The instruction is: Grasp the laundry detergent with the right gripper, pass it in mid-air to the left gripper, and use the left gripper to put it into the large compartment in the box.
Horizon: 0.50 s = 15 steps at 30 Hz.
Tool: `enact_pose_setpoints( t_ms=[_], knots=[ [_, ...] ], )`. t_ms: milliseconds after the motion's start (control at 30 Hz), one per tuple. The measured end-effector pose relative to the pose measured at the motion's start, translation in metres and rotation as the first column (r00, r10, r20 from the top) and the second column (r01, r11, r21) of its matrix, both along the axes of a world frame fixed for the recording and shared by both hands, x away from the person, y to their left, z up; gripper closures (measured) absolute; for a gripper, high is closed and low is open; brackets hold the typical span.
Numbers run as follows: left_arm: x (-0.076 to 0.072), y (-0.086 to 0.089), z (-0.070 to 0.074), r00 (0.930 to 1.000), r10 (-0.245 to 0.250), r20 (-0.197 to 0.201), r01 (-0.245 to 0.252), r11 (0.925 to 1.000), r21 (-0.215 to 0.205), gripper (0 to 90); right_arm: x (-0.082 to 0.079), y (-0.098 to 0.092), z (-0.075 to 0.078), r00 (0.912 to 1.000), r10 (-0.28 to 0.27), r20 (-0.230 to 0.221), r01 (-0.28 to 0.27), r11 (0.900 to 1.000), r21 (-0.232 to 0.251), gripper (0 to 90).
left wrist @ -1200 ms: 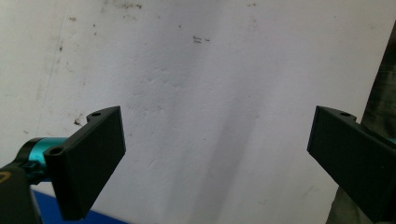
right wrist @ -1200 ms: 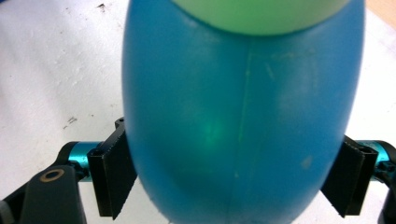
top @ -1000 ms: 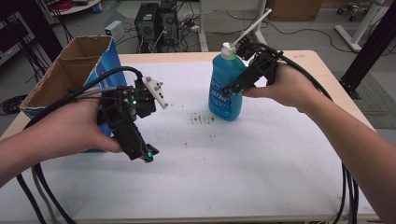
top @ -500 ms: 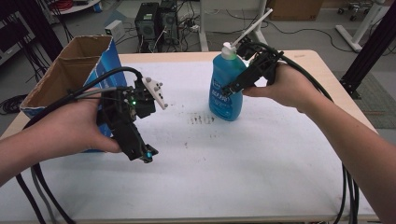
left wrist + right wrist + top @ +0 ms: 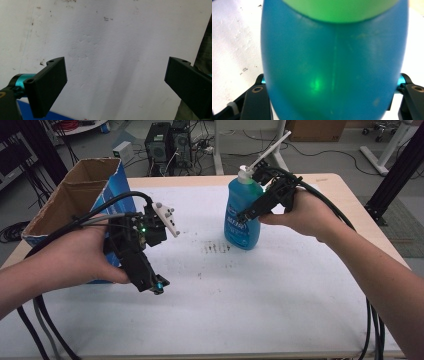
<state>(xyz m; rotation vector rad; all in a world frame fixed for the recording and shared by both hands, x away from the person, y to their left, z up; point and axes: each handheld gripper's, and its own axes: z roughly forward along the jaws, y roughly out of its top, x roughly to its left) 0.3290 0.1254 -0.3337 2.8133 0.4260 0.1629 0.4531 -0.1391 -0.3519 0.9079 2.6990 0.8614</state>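
A blue bottle (image 5: 237, 234) with a white pump top stands upright on the white table (image 5: 260, 300), at the back middle. My right gripper (image 5: 246, 215) reaches it from the right. Its jaws have just been closing, and in the right gripper view they press on both sides of the bottle (image 5: 332, 62). My left gripper (image 5: 152, 282) hangs at the left, tilted down over the bare table. In the left gripper view its jaws stand wide apart, open (image 5: 116, 85), with nothing between them.
An open cardboard box (image 5: 75, 195) with a blue side stands at the table's back left, just behind my left hand. Thick black cables trail from both grippers. Computer cases (image 5: 167, 142) and wiring sit on the floor beyond the far edge.
The right gripper's jaws have drawn in around the bottle. Both hands and the bottle stay where they were.
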Motion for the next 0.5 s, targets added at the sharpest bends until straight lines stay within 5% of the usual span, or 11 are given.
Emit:
enact_pose_setpoints(
  t_ms=[500],
  knots=[
    [-0.0008, 0.0015, 0.0, 1.0, 0.006, -0.001, -0.006, 1.0, -0.002, 4.3, -0.0032, 0.0019, -0.0044, 0.9999, -0.002, 0.014, 0.002, 1.0, 0.023, 43.4]
  ],
)
